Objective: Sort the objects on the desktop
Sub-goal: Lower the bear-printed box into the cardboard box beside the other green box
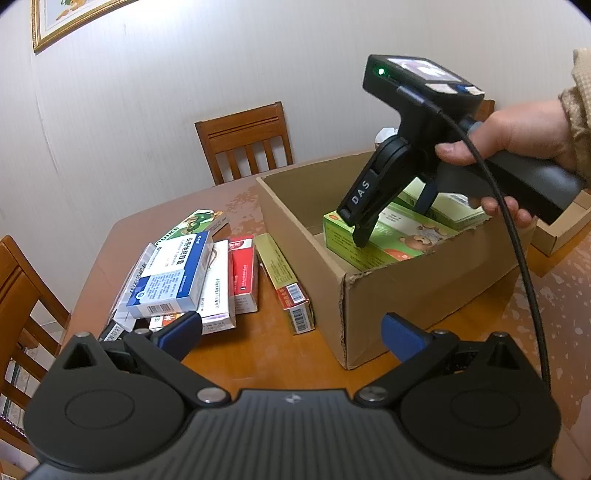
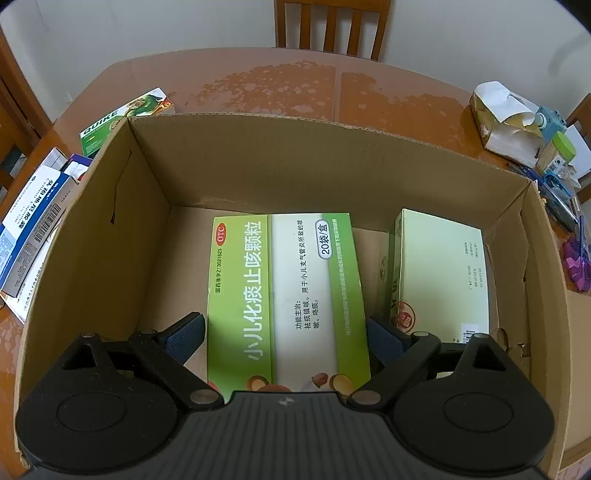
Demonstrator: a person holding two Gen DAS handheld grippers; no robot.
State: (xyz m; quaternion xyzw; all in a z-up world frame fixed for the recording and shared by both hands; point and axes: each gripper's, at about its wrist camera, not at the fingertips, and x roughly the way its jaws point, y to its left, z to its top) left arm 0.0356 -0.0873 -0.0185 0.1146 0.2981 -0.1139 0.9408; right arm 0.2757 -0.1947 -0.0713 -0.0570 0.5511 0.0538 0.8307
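Boxes (image 2: pixel 288 295) in carton (image 2: pixel 288 162): two; open right tool (image 2: pixel 286 338) straddles one

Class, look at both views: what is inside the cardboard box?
Inside the cardboard box are two packets: a green medicine box between the right claw's fingers, and a pale green box beside it. Whatever lies beneath them is hidden.

A wooden chair (image 1: pixel 245 142) stands behind the table under a framed picture (image 1: pixel 62 18).
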